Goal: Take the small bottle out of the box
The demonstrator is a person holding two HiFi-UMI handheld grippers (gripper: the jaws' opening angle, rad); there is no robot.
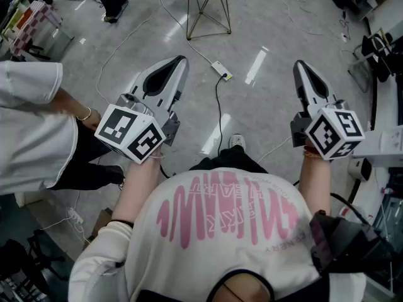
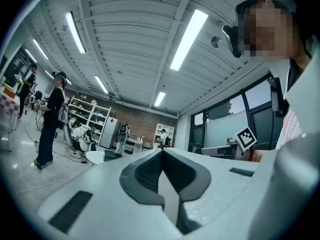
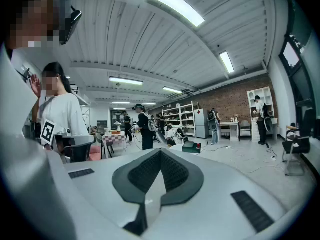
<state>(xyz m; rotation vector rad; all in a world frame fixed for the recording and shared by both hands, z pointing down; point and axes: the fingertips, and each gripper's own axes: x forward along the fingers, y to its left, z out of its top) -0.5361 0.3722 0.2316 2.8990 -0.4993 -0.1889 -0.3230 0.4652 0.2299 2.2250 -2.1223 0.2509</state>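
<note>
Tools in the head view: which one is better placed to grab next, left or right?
Neither yet, I think. The left tool and right tool are both shut, empty and held out level over the floor. Nothing to grab shows in any view.

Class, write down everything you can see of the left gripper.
The left gripper is a pale grey, plastic-looking shell tapering to two dark, textured pads that meet, nothing between them. A cube of black-and-white square markers sits at its rear. The person's left arm holds it level above the floor.
</note>
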